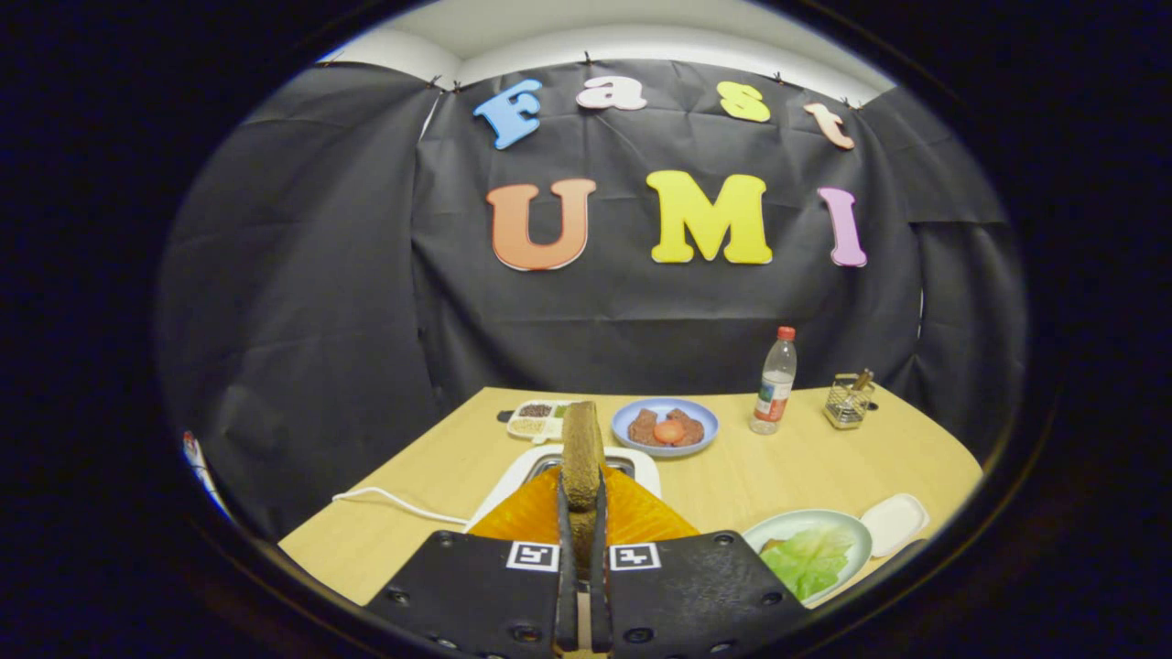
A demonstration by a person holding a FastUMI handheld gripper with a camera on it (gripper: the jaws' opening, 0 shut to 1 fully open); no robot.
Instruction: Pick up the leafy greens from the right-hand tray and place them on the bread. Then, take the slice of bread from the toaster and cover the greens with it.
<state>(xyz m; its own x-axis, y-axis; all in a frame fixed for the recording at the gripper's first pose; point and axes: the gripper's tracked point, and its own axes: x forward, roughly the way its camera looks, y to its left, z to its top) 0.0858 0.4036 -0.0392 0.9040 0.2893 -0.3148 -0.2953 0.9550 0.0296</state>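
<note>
Between the jaws (pixel 582 513), pinched edge-on: slice of bread (pixel 581 455), upright, long axis pointing up and away, above the white toaster (pixel 536 467). Just right of the jaws and near: green plate (pixel 847 531) with leafy greens (pixel 810 560) lying on it. Next move likely rightward and down. Beyond, on the worktop (pixel 760 476): blue plate (pixel 632 421), bottle (pixel 776 383).

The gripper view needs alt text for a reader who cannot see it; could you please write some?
The gripper is shut on a brown bread slice held upright above a white toaster. To its right, leafy greens lie on a pale plate. Beyond, a blue plate, a bottle and a wire basket stand on the wooden table.
</note>
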